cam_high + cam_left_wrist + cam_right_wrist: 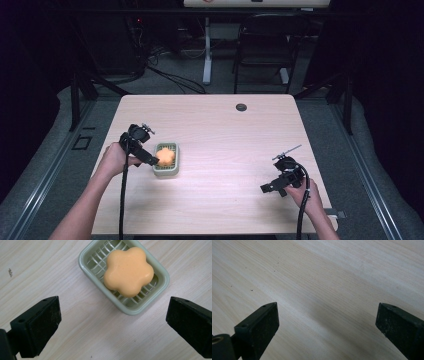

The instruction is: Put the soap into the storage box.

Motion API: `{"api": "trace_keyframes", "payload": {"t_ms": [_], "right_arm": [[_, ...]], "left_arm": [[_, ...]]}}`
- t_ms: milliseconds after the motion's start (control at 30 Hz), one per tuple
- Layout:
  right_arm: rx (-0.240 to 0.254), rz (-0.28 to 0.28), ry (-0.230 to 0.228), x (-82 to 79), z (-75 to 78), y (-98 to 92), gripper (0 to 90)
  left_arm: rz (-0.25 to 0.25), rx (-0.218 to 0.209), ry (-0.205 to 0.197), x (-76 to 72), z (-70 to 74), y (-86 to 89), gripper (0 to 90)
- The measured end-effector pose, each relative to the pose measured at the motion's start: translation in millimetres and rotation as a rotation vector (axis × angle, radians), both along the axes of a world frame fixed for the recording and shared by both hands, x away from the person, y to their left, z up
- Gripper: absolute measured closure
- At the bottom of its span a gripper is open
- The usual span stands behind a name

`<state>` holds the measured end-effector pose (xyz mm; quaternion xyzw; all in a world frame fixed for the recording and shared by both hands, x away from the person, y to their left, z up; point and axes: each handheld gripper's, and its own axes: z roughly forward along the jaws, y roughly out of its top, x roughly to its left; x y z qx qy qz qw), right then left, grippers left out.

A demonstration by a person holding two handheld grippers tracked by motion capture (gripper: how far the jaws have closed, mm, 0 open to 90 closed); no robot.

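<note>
L gripper [113, 325]: black two-jaw tool, jaws spread wide w/ nothing between the pads. Just ahead of its tips sits the orange flower-shaped soap bar [128, 271], lying flat in the pale green rounded-rectangle plastic soap dish [135, 310] w/ a slatted bottom. The dish stands on the light wood-grain table [75, 335], and its near corner lies between the two jaw tips but beyond them, not touching either. In the high view the L gripper [150, 159] is held by the person's left hand [114, 159], tips right at the dish's left edge; can't tell from there if they touch it.

R gripper [327, 330]: jaws also spread wide, empty, bare tabletop under and ahead of them. In the high view the R gripper [272, 188] is well apart from the dish, far off to the L gripper's right.
</note>
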<state>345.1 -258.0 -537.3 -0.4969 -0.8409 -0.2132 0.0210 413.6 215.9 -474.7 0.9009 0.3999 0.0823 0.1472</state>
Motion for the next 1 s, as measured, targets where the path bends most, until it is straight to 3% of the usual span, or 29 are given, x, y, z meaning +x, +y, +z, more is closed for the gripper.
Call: {"api": "trace_keyframes", "payload": {"t_ms": [100, 167, 300, 400, 467, 533, 567, 1000], "right_arm": [[0.007, -0.024, -0.012, -1.2, -1.2, 1.7, 4.3], [-0.009, 0.007, 0.004, 0.2, 0.7, 0.0, 4.3], [0.005, -0.011, 0.002, -0.1, -0.3, -0.6, 4.2], [0.008, -0.009, -0.001, -0.2, -0.4, 0.7, 4.1], [-0.015, 0.005, 0.007, 0.1, 1.1, -0.7, 4.1], [0.026, -0.021, 0.003, -0.6, -0.8, -0.3, 4.2], [0.004, -0.02, 0.001, -0.2, -0.7, -0.9, 4.2], [0.0, -0.005, 0.004, -0.1, 0.2, 0.7, 4.1]], "left_arm": [[0.01, -0.009, -0.013, -6.9, 3.5, 3.9, 0.1], [0.015, -0.012, -0.027, -11.8, 3.8, 5.5, 0.1], [0.021, -0.011, -0.028, -24.2, 1.9, 10.3, 0.1], [0.03, -0.006, -0.027, -31.8, -0.7, 15.0, 0.1], [0.037, -0.005, -0.023, -36.9, -2.6, 18.7, 0.1], [0.049, -0.003, -0.026, -41.8, -4.9, 22.6, 0.1], [0.052, -0.004, -0.024, -43.6, -5.5, 24.1, 0.1], [0.105, -0.004, 0.002, -80.7, -16.4, 45.3, 0.1]]}}
